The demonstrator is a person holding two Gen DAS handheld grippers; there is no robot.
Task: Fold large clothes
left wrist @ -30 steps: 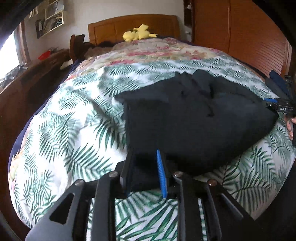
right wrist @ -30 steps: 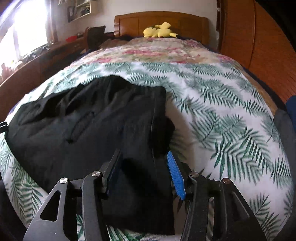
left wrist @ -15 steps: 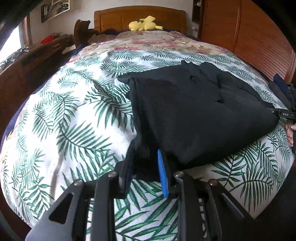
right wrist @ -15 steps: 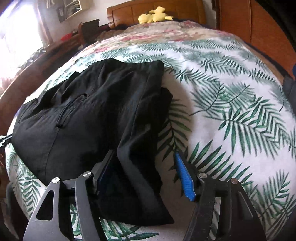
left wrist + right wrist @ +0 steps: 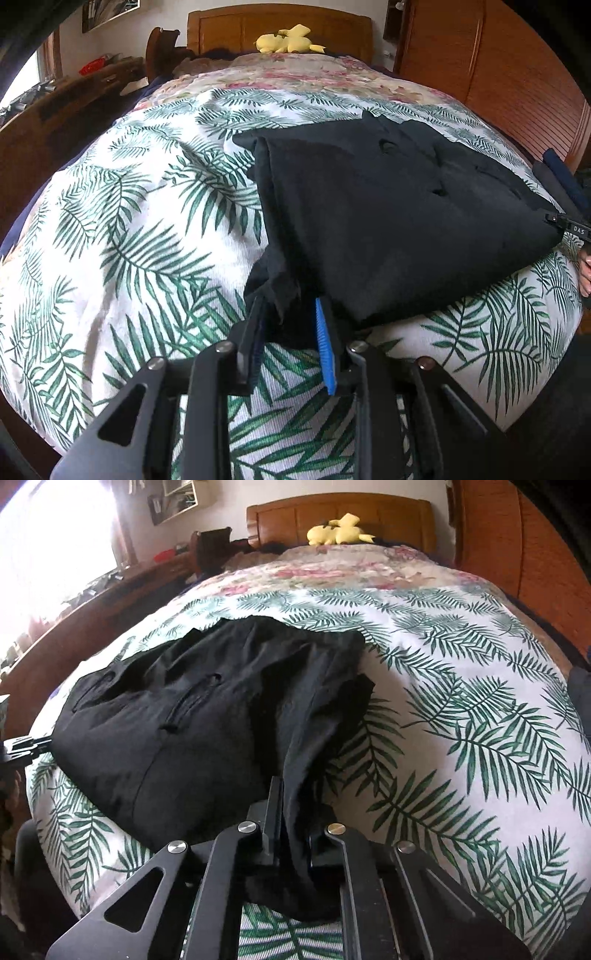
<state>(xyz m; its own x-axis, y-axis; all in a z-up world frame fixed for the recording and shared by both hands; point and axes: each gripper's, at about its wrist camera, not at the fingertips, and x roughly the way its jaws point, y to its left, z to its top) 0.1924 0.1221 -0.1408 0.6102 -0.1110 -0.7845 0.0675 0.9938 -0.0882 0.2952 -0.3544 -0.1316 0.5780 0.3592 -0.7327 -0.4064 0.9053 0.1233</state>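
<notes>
Black garment (image 5: 388, 206) on leaf-print bedspread (image 5: 122, 229): left gripper (image 5: 290, 325) pinches 1 corner, right gripper (image 5: 295, 819) just clamped another.

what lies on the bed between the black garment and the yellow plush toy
Only bare bedding: palm-leaf cover, then floral cover, between black garment and yellow plush toy; both wrist views show it.

My left gripper (image 5: 291, 314) points steeply down, its jaws pinching a corner of the cloth (image 5: 388, 206). My right gripper (image 5: 291, 812) tilts down too; its jaws have just closed, clamped on the opposite corner.
</notes>
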